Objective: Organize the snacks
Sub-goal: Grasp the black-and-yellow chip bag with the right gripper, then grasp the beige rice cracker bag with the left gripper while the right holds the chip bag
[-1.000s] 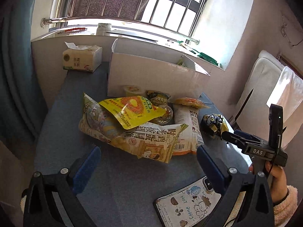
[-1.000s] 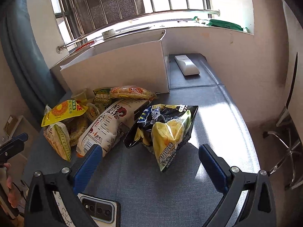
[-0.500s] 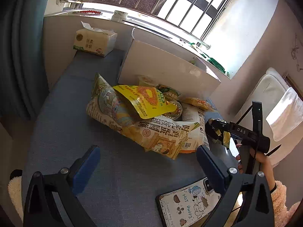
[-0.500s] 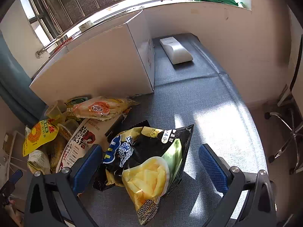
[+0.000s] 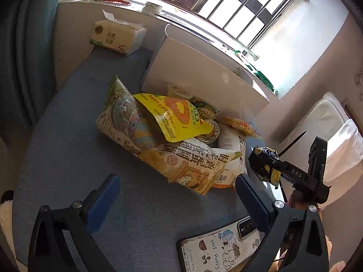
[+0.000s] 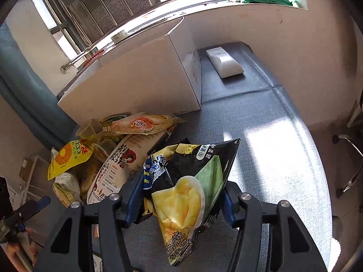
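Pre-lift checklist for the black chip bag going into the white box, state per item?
1. Right claw around the black chip bag: ok, the bag sits between the fingers as they are closing.
2. Grip firm enough to lift: cannot tell, the closing isn't finished and the bag is soft.
3. Bag free of the snack pile: ok, it looks separate from the white snack bag beside it.
4. White box reachable: ok, it stands just behind the pile.
5. Room inside the box: cannot tell, its inside is not visible.
6. Left claw out of the way: ok, open, empty, hovering over the blue surface.
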Demonstrator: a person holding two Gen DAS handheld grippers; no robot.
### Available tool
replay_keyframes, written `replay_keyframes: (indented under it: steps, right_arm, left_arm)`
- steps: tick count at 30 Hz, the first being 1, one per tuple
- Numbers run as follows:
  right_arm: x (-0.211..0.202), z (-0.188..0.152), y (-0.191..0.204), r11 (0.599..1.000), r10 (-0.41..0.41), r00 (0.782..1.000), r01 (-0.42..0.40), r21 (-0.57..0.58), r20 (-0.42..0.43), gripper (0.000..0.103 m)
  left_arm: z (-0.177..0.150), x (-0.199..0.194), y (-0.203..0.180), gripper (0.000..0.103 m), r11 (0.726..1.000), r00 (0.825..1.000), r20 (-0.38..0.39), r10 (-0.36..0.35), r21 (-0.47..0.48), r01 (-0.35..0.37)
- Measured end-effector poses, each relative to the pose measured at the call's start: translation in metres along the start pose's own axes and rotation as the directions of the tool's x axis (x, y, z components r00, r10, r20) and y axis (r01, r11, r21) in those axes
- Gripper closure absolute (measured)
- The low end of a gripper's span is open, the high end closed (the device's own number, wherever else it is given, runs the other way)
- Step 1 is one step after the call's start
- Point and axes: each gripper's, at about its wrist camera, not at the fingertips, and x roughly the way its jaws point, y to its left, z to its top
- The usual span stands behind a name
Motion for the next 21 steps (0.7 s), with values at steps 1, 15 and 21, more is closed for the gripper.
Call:
replay_keyframes:
  steps: [1,15,21]
  right_arm:
    - [-0.007,-0.002,0.002,1.000,-0.004,1.000,0.005,-0.011,0.014,0.041]
    - [-0.067,-0.032,0.034,0.992,0.061,0.993,-0.048,-0.119,0.105,0.041]
    - [-0.070,-0.036,0.038,0.989,0.094,0.990,-0.081,-0.124,0.103,0.040]
  left_arm:
    - [0.002,0.003,0.001,0.000,1.000,1.000,-0.006,-0.004,-0.024,0.004]
    - [0.033,0.060,0.011,0.000,0.950,0.988,-0.108,0.114,-0.279,-0.140]
    - [0.026,0.065,0.000,0.024,0.985,0.987,-0.114,0.109,-0.123,-0.123]
